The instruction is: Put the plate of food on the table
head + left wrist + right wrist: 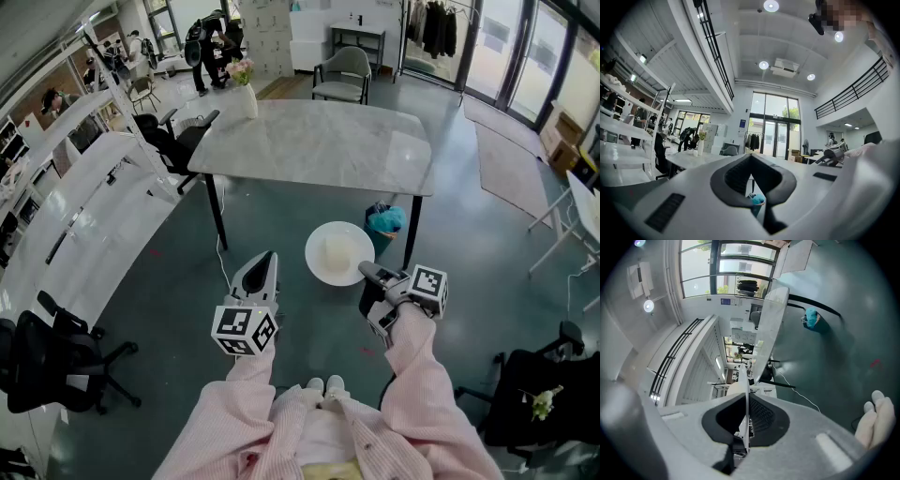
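Observation:
A round white plate [339, 253] with a pale lump of food in its middle hangs level above the dark floor, short of the table's near edge. My right gripper [367, 272] is shut on its right rim. In the right gripper view the plate [740, 383] runs edge-on between the closed jaws of that gripper [747, 401]. The grey marble table [319, 141] stands ahead, its top bare but for a vase. My left gripper [263, 262] is left of the plate and apart from it, jaws together and holding nothing. The left gripper view looks past that gripper [751, 161] toward the table [689, 159].
A white vase of flowers [243, 89] stands on the table's far left corner. A bin with a blue liner [384, 223] sits by the near right table leg. Black office chairs [56, 361] flank me, a white counter [66, 216] runs along the left, and people [211, 47] stand far back.

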